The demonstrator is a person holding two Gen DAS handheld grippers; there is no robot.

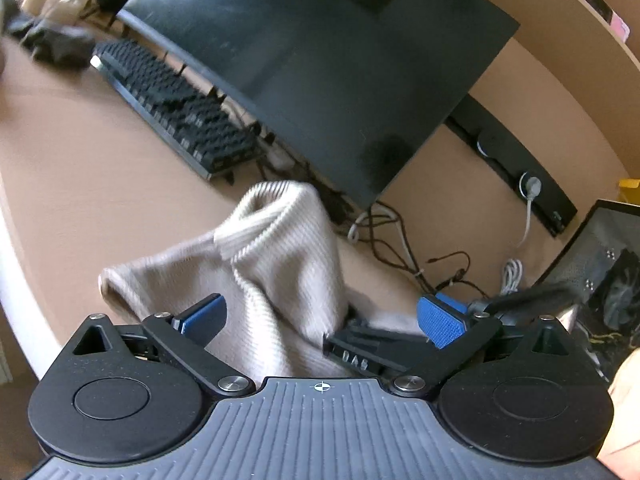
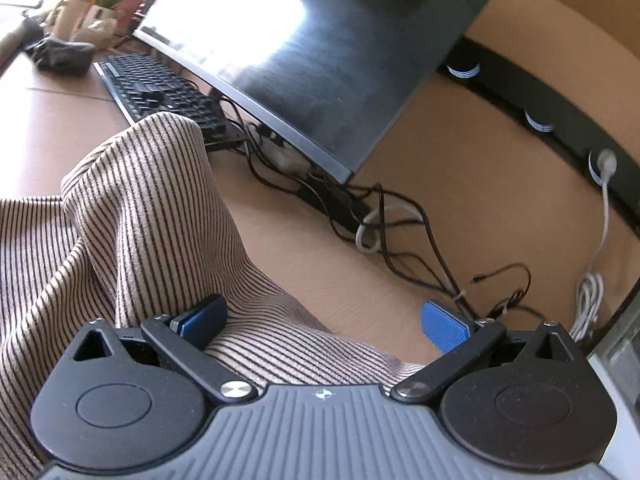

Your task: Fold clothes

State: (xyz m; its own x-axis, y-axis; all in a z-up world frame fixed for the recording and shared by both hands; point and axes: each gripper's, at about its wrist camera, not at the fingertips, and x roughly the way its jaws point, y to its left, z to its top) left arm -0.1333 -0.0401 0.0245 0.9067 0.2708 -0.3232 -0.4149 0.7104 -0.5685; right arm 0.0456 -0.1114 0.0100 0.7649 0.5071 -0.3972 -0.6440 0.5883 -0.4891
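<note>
Two grippers, left gripper and right gripper, spread wide | ribbed sweater between | black part lettered "DAS"

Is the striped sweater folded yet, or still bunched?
Still bunched. The striped sweater humps up in loose ridges on the desk, with no flat fold visible. The right gripper is open over it.

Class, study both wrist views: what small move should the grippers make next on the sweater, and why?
Probably close both. The left gripper and right gripper are open, with the ribbed sweater bunched between their fingers but not pinched. The garment stands crumpled on the desk, so it needs gripping before spreading.
</note>
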